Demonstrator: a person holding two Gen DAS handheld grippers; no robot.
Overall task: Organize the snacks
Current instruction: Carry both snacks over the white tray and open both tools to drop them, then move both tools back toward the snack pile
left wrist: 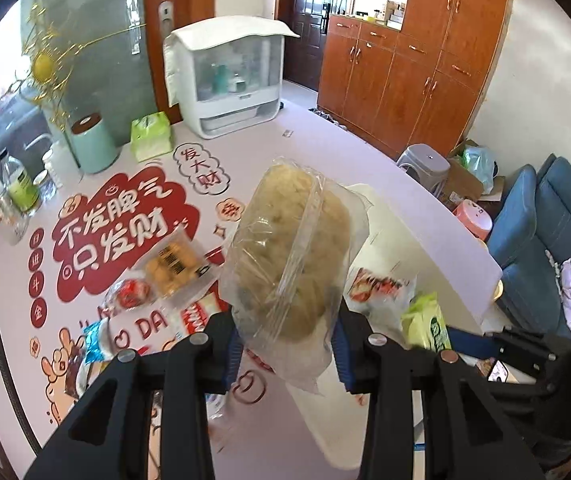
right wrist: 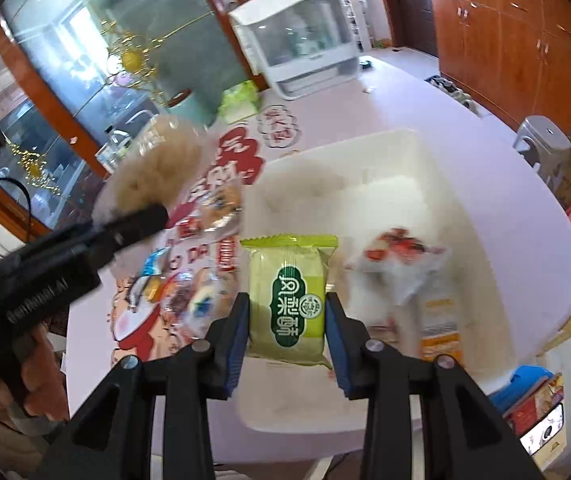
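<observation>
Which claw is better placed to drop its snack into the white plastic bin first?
Probably the right claw: its green wrapped pastry hangs over the white plastic bin, while the left claw sits beside it.

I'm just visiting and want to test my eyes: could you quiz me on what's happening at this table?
1. True or false: both grippers hold a snack.
2. What does the right gripper hold? A) green packet B) bottle C) tissue roll
3. What sits beyond the green packet?

Key
1. True; the left gripper grips a clear bag of puffed snack.
2. A
3. A white bin with one red-printed packet inside.
</observation>
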